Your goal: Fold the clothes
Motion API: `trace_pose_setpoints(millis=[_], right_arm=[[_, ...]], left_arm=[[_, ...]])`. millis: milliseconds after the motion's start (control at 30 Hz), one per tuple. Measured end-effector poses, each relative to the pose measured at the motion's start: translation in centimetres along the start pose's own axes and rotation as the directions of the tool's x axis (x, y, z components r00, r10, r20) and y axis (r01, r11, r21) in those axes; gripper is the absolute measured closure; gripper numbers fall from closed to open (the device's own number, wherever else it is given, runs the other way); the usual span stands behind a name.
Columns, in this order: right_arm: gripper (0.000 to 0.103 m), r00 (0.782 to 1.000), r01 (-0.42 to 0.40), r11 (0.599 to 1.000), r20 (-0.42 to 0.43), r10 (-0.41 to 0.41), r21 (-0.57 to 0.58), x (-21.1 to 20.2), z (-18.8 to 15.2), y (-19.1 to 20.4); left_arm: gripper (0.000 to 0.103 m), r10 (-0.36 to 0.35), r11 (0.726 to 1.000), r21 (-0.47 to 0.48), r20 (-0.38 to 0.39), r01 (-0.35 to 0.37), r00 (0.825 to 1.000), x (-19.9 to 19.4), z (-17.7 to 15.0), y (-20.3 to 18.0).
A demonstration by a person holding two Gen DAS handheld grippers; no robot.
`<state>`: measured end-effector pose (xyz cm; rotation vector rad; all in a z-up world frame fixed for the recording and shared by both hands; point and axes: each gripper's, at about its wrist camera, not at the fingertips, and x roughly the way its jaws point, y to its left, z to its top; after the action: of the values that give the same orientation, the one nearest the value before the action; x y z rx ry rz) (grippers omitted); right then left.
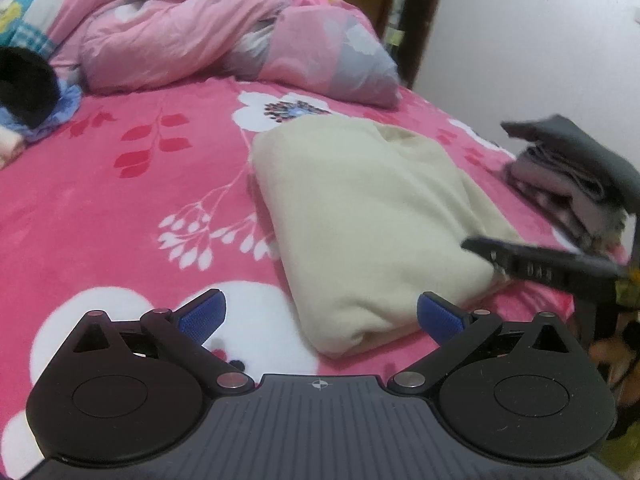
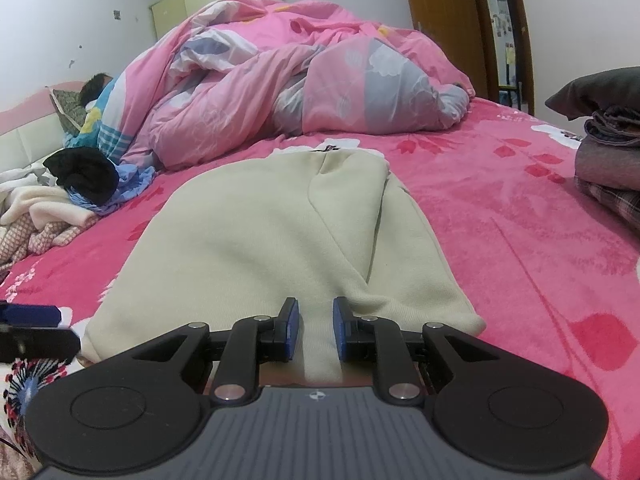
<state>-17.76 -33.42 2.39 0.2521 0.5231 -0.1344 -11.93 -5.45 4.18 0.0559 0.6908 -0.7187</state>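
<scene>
Right gripper (image 2: 316, 330) narrowly parted astride cream garment (image 2: 280, 232) edge; left gripper (image 1: 320, 316) wide apart, garment (image 1: 360, 220) at 1 o'clock.

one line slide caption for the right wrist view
Right tool part-open over the folded cream garment on a pink floral bedspread.

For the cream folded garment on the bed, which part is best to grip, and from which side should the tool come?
Grip the cream garment at its near rolled edge, coming low from the near side, along the pink bedspread. That edge is thick and rounded, so the fingers can probably close around all layers. The right tool already straddles the near edge; the left tool is wide open beside it.
</scene>
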Motion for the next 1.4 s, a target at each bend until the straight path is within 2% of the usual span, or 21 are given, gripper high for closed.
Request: trace_pose_setpoints(millis=[33, 133, 233, 333, 467, 500, 567, 600, 700, 800, 900, 967, 1067, 1200, 1300, 1400], right_arm=[[0.08, 1.0, -0.007, 1.0, -0.004, 0.007, 0.012, -0.2, 0.3, -0.1], [0.059, 0.999, -0.02, 0.998, 0.035, 0.018, 0.067, -1.8, 1.1, -0.8], [0.053, 0.995, -0.012, 0.989, 0.105, -0.004, 0.146, -4.0, 1.7, -2.6], [0.028, 0.992, -0.022, 0.962, 0.123, -0.012, 0.271, -5.1, 1.9, -5.6], [0.028, 0.997, -0.055, 0.91, 0.075, 0.027, 0.412, -4.2, 1.2, -9.1], [0.028, 0.997, -0.068, 0.899, 0.066, 0.043, 0.434, -3.8, 1.0, -9.7], [0.028, 0.995, -0.098, 0.881, 0.05, 0.084, 0.464, -3.0, 0.7, -10.4], [0.028, 0.994, -0.11, 0.875, 0.043, 0.101, 0.472, -2.5, 0.6, -10.6], [0.028, 0.992, -0.121, 0.867, 0.028, 0.123, 0.484, -1.6, 0.2, -10.8], [0.029, 0.992, -0.117, 0.861, 0.014, 0.127, 0.495, -1.1, -0.2, -11.1], [0.029, 0.991, -0.116, 0.861, 0.005, 0.131, 0.496, -0.9, -0.3, -11.2], [0.029, 0.99, -0.123, 0.863, 0.002, 0.14, 0.491, -0.7, -0.2, -11.2], [0.029, 0.984, -0.151, 0.853, -0.01, 0.18, 0.499, 0.0, 0.1, -11.0], [0.029, 0.974, -0.164, 0.845, -0.052, 0.22, 0.509, 1.7, 0.8, -10.8], [0.028, 0.96, -0.183, 0.816, -0.081, 0.27, 0.548, 3.2, 1.2, -11.5], [0.029, 0.929, -0.216, 0.807, -0.139, 0.343, 0.55, 3.4, 1.4, -11.2]], left_arm=[[0.0, -0.01, 1.0, 0.019, 0.001, 0.01, 1.0, 0.0, -0.2, -0.1], [0.0, -0.037, 0.994, 0.103, 0.003, 0.036, 0.999, -0.2, -1.2, -1.0], [0.0, -0.04, 0.984, 0.171, -0.003, 0.04, 0.999, 0.2, -1.8, -2.2], [0.001, -0.019, 0.979, 0.203, 0.008, 0.017, 1.0, 0.9, -2.1, -2.9], [0.012, 0.015, 0.985, 0.171, 0.048, -0.023, 0.999, 1.4, -1.7, -2.6], [0.026, 0.021, 0.984, 0.175, 0.046, -0.029, 0.999, 1.5, -1.8, -2.5], [0.037, 0.03, 0.982, 0.188, 0.031, -0.035, 0.999, 1.9, -1.9, -2.2], [0.049, 0.039, 0.981, 0.19, 0.024, -0.043, 0.999, 2.0, -2.1, -2.1], [0.053, 0.045, 0.978, 0.201, 0.045, -0.054, 0.998, 1.7, -2.6, -2.0], [0.058, 0.072, 0.962, 0.256, 0.085, -0.092, 0.994, 1.2, -2.9, -2.5], [0.06, 0.102, 0.965, 0.233, 0.104, -0.124, 0.989, 0.6, -2.8, -1.8], [0.06, 0.097, 0.973, 0.201, 0.096, -0.115, 0.991, 0.7, -2.8, -1.1], [0.06, 0.069, 0.976, 0.201, 0.081, -0.085, 0.994, 1.2, -2.8, -1.1], [0.058, 0.035, 0.984, 0.173, 0.097, -0.051, 0.995, 2.3, -2.8, -0.8], [0.063, 0.014, 0.99, 0.135, 0.126, -0.031, 0.992, 2.8, -2.9, -0.3], [0.07, 0.011, 0.988, 0.151, 0.152, -0.034, 0.988, 2.3, -3.2, -0.5]])
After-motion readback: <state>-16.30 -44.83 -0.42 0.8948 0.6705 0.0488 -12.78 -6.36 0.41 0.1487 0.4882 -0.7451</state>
